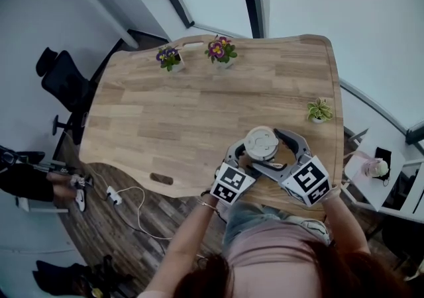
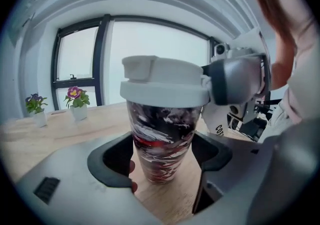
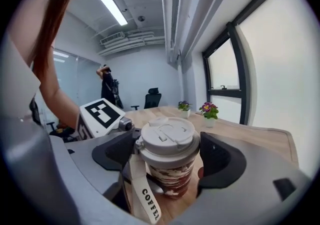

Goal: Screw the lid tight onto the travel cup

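Note:
The travel cup [image 2: 160, 134], with a black, red and white marbled body, stands upright near the front edge of the wooden table [image 1: 199, 111]. A white lid [image 1: 262, 142] sits on top of it. My left gripper [image 2: 162, 156] is shut on the cup's lower body, its pads against both sides. In the right gripper view the right gripper [image 3: 167, 155] is shut on the lid [image 3: 167, 136], one pad on each side of the rim. A white strap [image 3: 145, 194] printed "COFFEE" hangs down the cup's side. Both grippers meet at the cup in the head view.
Two potted purple flowers [image 1: 169, 58] [image 1: 222, 49] stand at the table's far edge, and a small green plant [image 1: 320, 111] at its right edge. A power strip with cable [image 1: 112, 195] lies on the floor to the left, beyond it an office chair [image 1: 63, 78]. A person [image 3: 107, 86] stands far back.

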A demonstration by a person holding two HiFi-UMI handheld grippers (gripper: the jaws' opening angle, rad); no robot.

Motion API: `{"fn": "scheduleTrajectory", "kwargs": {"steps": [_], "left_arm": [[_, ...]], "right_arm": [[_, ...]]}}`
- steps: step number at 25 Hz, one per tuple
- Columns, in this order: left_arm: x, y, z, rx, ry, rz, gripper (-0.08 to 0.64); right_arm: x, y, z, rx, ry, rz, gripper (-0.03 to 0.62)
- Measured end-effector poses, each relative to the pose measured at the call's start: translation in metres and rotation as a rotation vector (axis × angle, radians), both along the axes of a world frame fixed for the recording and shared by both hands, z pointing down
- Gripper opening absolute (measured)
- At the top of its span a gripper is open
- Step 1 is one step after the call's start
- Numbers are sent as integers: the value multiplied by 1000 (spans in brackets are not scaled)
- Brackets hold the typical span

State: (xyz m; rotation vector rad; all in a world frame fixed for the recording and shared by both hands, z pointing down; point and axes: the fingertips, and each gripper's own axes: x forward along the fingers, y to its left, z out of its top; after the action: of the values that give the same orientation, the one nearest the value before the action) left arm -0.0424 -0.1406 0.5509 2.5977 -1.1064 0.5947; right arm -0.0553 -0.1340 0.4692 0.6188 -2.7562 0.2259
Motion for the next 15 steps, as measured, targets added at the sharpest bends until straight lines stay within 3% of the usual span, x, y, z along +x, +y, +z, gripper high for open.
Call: {"fn": "scheduleTrajectory", "kwargs": {"steps": [8,12,15], "left_arm": [[0,15,2,-53,-62,252,356],[0,16,2,-55,-63,259,356],[0,13,2,-49,-62,211,356]], "right_arm": [[3,6,0,-29,43,-250,382],[-1,10,4,-16,53,-279,380],[-1,7,3,16,34,-200,380]]}}
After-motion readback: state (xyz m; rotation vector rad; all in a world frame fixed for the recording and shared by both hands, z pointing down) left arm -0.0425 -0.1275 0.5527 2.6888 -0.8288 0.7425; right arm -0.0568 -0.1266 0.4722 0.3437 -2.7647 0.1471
